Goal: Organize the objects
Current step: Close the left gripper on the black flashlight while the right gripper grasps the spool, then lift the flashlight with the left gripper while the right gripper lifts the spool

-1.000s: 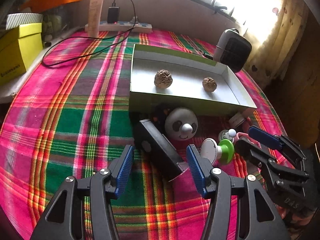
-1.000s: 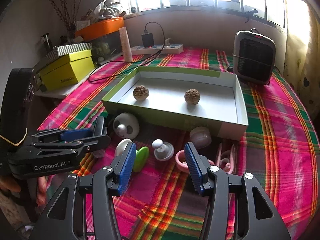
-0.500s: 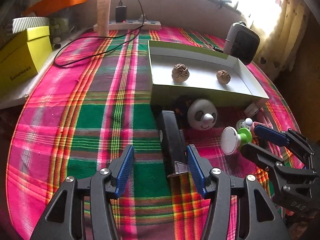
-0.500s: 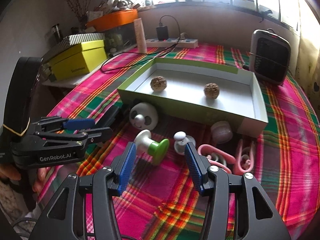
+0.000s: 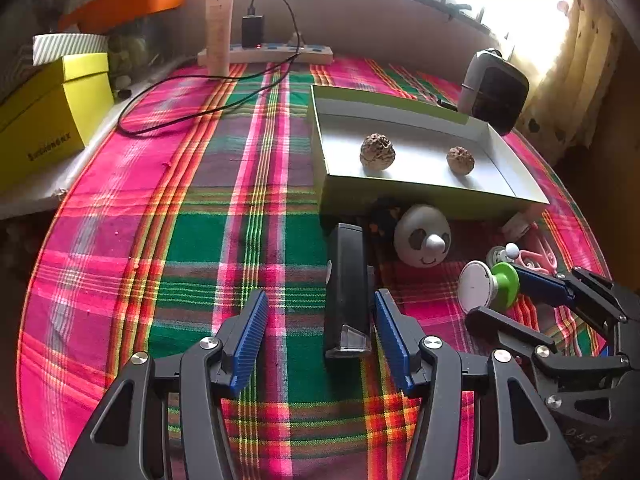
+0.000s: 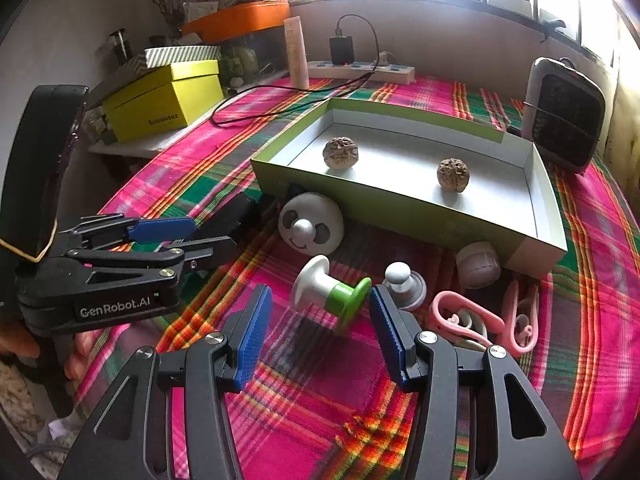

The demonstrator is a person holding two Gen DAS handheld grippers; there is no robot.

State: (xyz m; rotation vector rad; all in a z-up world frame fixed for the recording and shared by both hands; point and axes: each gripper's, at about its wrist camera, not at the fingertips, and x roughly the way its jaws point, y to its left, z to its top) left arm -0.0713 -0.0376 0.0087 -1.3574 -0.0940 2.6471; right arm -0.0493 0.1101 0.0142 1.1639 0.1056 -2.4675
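Note:
A black stapler-like bar (image 5: 347, 288) lies on the plaid cloth between the fingers of my left gripper (image 5: 320, 320), close to the right finger. The jaws are open and do not press on it. My right gripper (image 6: 320, 314) is open too, with a white-and-green spool (image 6: 330, 292) lying on its side between the fingertips. Behind stands a green tray (image 6: 360, 210) holding two walnuts (image 6: 340, 153) (image 6: 452, 174). A panda head (image 6: 310, 228) rests against its front wall. The left gripper (image 6: 202, 236) shows at the left of the right wrist view.
A small white knob (image 6: 402, 280), a pale ball (image 6: 478, 264) and pink clips (image 6: 464, 320) lie right of the spool. A heater (image 6: 566, 116) stands at the back right. A yellow box (image 6: 164, 100) sits at the left, and a power strip (image 6: 360, 70) with a cable is at the back.
The left gripper has swung so the black bar, slanted before, now lies straight along its right finger. The right gripper has shifted until the spool sits between its fingertips.

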